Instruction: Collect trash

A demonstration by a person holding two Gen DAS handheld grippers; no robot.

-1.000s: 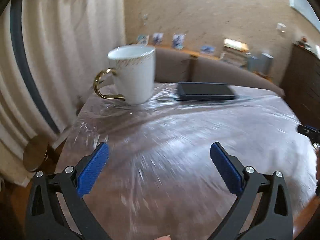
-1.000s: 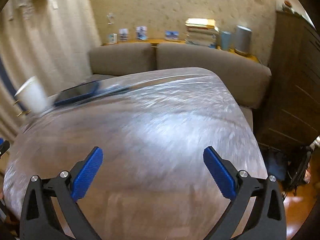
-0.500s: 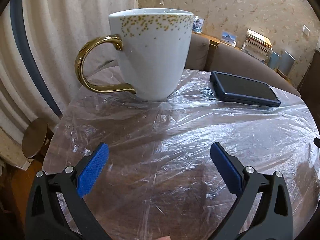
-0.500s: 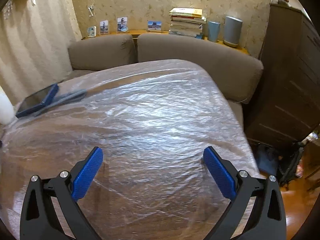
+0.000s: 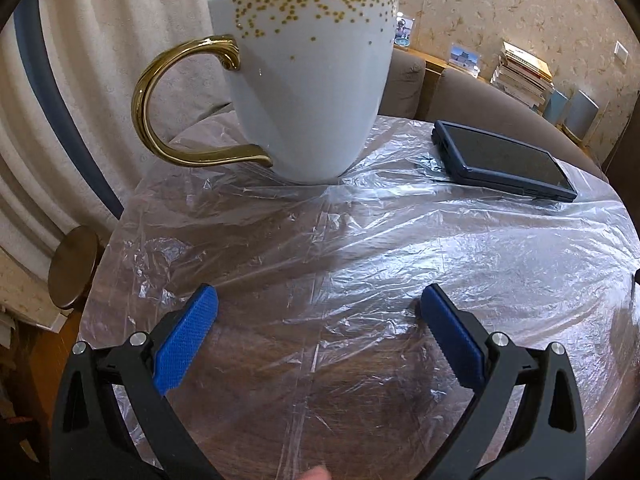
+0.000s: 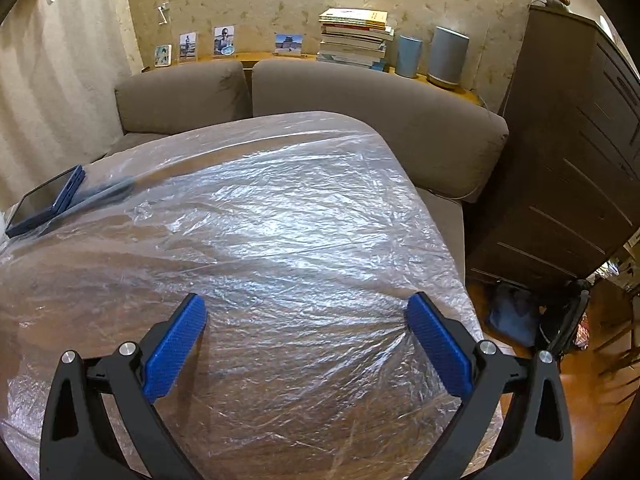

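A clear crinkled plastic sheet (image 5: 360,248) covers the round wooden table; it also shows in the right wrist view (image 6: 280,220). My left gripper (image 5: 318,320) is open and empty, low over the sheet, just in front of a white mug (image 5: 308,92) with gold dots and a gold handle. My right gripper (image 6: 306,322) is open and empty over the sheet near the table's right edge.
A dark blue phone (image 5: 504,160) lies on the sheet right of the mug; it shows at the far left in the right wrist view (image 6: 44,204). A brown sofa (image 6: 360,108) stands behind the table. A dark cabinet (image 6: 572,160) is at the right. A small round stool (image 5: 74,266) is at the left.
My left gripper has moved in close to the mug, which now looms large. My right gripper has swung right, so the phone has slid to the view's left edge.
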